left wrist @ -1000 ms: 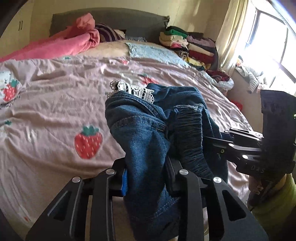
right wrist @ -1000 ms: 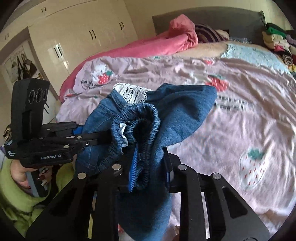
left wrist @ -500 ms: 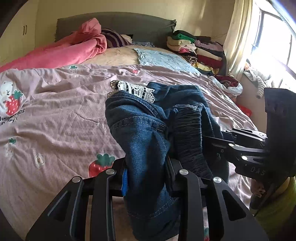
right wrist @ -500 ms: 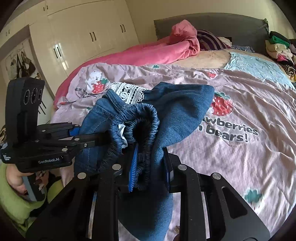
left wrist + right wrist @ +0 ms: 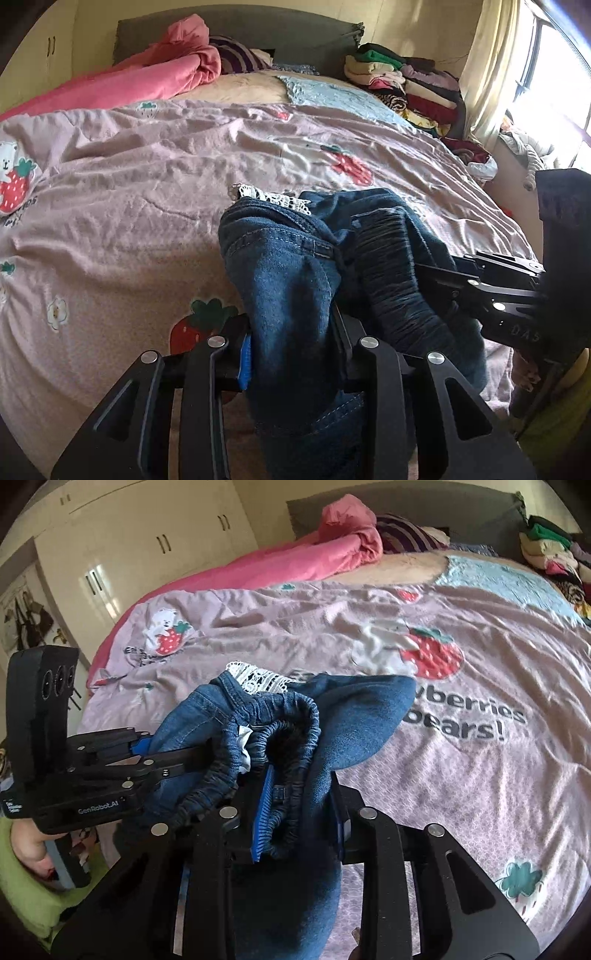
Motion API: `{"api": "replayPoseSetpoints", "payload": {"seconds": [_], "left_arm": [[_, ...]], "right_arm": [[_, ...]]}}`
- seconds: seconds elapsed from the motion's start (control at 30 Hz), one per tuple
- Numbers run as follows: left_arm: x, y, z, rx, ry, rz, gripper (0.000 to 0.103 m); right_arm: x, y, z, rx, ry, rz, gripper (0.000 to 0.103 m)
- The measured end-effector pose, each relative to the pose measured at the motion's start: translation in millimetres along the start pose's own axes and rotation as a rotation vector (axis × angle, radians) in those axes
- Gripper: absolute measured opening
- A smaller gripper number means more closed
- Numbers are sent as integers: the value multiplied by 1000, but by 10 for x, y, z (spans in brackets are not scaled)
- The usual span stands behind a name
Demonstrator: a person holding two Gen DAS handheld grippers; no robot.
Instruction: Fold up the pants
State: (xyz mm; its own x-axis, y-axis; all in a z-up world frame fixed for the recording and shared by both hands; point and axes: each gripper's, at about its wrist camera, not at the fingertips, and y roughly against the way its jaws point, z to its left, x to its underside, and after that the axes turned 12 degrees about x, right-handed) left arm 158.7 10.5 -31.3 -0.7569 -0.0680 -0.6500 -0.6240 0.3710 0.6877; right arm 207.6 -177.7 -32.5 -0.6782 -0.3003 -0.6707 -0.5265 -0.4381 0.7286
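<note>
Bunched denim pants [image 5: 295, 288] sit pinched between both the left gripper [image 5: 295, 354] and right gripper [image 5: 299, 805], jaws opening.

The pants [image 5: 291, 280] between the tongs are matt blue denim with a ribbed elastic waistband and white lace trim [image 5: 258, 677]. Beyond them, the bedspread [image 5: 140, 206] is soft, wrinkled cloth. The tongs are matt black plastic with shiny metal rivets.
</note>
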Motion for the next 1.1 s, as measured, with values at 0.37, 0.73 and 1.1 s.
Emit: {"api": "replayPoseSetpoints", "payload": {"seconds": [0.37,0.73,1.1], "left_arm": [[91,-96,65,-4,17,17,47],[143,-121,97,-1,30,20,53],[166,-4,53,0,37,10,54]], "right_arm": [[85,-137,-105,126,-12,70,45],[124,-133,-130,164,-42,83,55],[162,39,-138,183,-59,59,61]]}}
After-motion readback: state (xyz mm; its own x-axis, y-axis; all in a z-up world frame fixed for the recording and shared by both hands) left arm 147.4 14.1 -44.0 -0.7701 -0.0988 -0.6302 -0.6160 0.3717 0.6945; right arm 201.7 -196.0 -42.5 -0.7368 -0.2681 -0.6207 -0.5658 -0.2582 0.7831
